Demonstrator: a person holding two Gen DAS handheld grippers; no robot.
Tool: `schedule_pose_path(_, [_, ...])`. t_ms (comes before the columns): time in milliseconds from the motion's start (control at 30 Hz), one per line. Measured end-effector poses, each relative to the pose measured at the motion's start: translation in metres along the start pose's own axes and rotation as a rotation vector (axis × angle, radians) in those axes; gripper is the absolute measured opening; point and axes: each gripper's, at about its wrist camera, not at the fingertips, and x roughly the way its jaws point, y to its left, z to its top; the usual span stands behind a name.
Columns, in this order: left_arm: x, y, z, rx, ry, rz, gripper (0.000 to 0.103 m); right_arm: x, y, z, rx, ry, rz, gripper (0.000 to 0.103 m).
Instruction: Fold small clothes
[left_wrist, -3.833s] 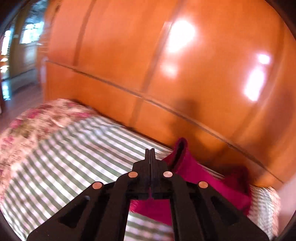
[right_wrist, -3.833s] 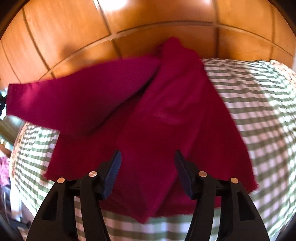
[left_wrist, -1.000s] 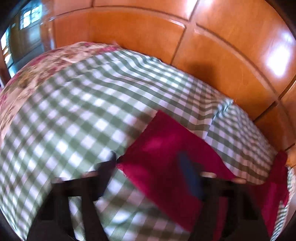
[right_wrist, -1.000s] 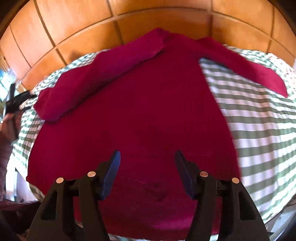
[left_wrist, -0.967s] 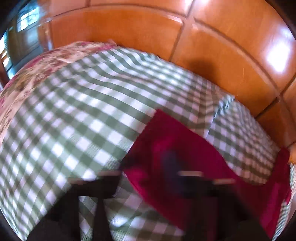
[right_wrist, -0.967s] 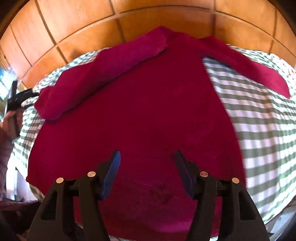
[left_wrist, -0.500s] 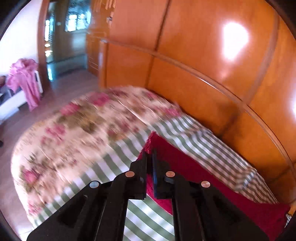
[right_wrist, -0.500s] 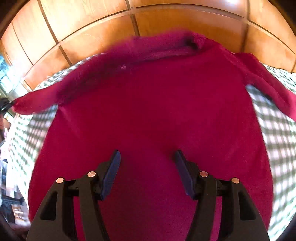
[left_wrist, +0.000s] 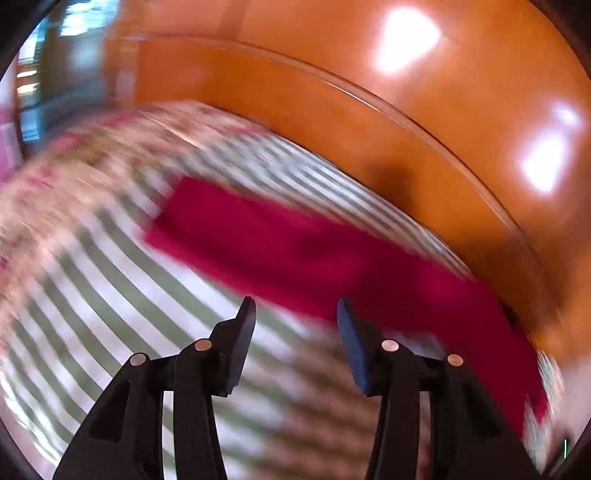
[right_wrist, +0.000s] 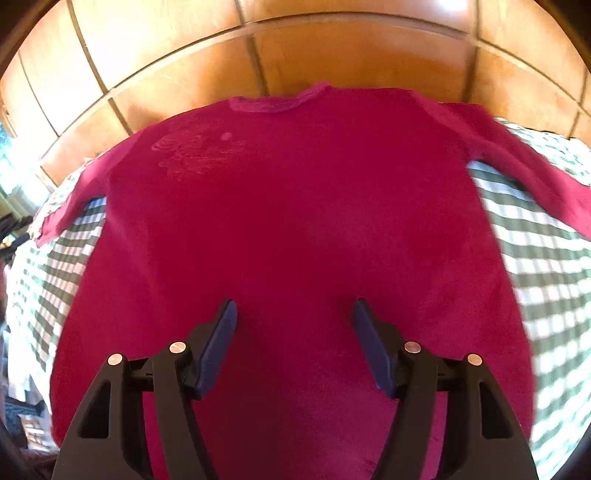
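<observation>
Left wrist: left claw opening, empty, above sleeve.

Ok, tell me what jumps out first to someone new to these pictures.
The magenta shirt dominates: it lies spread flat on the green checked sheet, collar toward the glossy orange wood panelling. In the left view one sleeve stretches across the sheet, with a floral cover beyond it. Both the right tongs and the left tongs are empty, their jaws opening.
</observation>
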Motion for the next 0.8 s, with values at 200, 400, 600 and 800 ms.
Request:
schedule_pose_path(200, [-0.016, -0.072, -0.117, 0.218, 0.244, -0.308, 0.045, -0.034, -0.06, -0.034, 0.062, -0.01, -0.176, 0.07])
schedule_pose_path(400, [-0.021, -0.107, -0.2, 0.301, 0.367, -0.359, 0.042, -0.058, -0.111, -0.084, 0.157, 0.039, -0.176, 0.07])
schedule_pose_path(600, [-0.038, -0.118, -0.214, 0.306, 0.337, -0.371, 0.009, -0.07, -0.09, -0.1, 0.074, 0.042, -0.085, 0.007])
schedule_pose_path(800, [-0.053, -0.105, -0.217, 0.305, 0.367, -0.394, 0.011, -0.083, -0.102, -0.111, 0.039, 0.066, -0.12, 0.007])
